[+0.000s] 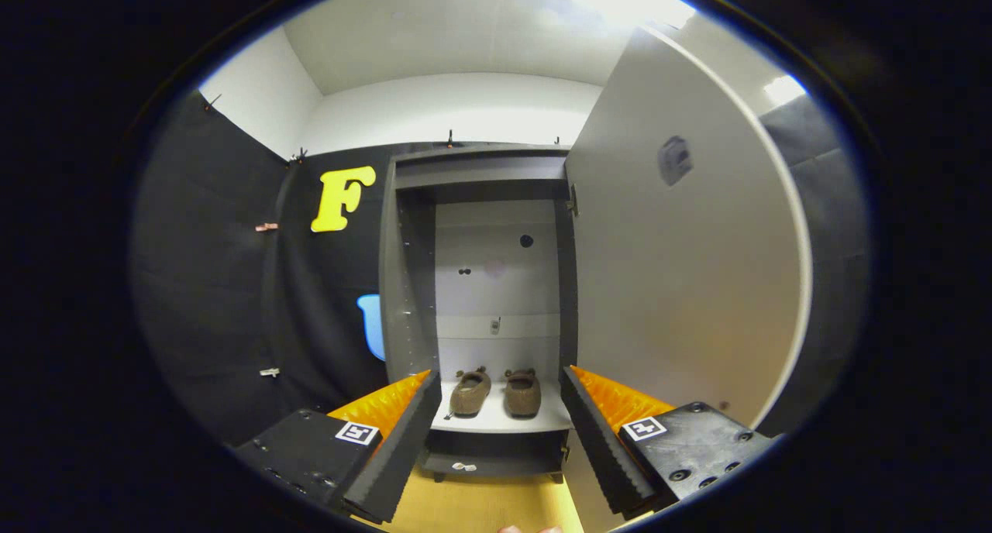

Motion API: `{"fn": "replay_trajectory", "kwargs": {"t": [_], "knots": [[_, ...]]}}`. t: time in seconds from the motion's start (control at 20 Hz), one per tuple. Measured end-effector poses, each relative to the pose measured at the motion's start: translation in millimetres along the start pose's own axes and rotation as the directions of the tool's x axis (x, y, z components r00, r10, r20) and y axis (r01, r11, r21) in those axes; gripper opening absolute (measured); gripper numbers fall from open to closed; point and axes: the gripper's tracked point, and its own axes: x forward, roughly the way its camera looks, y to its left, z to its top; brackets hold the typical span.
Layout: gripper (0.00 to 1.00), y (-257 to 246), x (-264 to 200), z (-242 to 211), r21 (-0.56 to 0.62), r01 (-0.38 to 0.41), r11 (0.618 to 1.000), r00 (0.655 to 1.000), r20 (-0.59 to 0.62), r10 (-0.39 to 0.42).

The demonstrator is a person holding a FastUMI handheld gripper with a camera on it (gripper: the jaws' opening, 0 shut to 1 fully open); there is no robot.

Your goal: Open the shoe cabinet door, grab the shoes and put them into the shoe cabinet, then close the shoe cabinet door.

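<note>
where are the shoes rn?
In the gripper view, the shoes sit side by side on the cabinet shelf, beyond the open gripper; the door stands open.

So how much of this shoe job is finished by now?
Mostly done. The grey cabinet door stands open, and the pair of brown shoes sits side by side on the cabinet's white lower shelf. The gripper fingers are spread, holding nothing. Left: closing the door.

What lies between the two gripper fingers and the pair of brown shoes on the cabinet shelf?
Nothing: in the gripper view the open gripper holds nothing, and only bare white shelf leads to the brown shoes.
</note>
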Motion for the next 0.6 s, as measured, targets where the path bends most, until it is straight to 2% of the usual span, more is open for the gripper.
{"fn": "replay_trajectory", "kwargs": {"t": [0.2,0.35,0.6], "knots": [[0.98,-40.7,-68.5,-4.9,0.020,-0.005,1.000,0.997,-0.072,0.006],[0.98,-76.3,-106.3,-1.7,0.030,-0.008,1.000,0.997,-0.080,0.010],[0.98,-156.2,-147.0,-7.6,-0.012,0.093,0.996,0.994,-0.057,-0.093]]}}
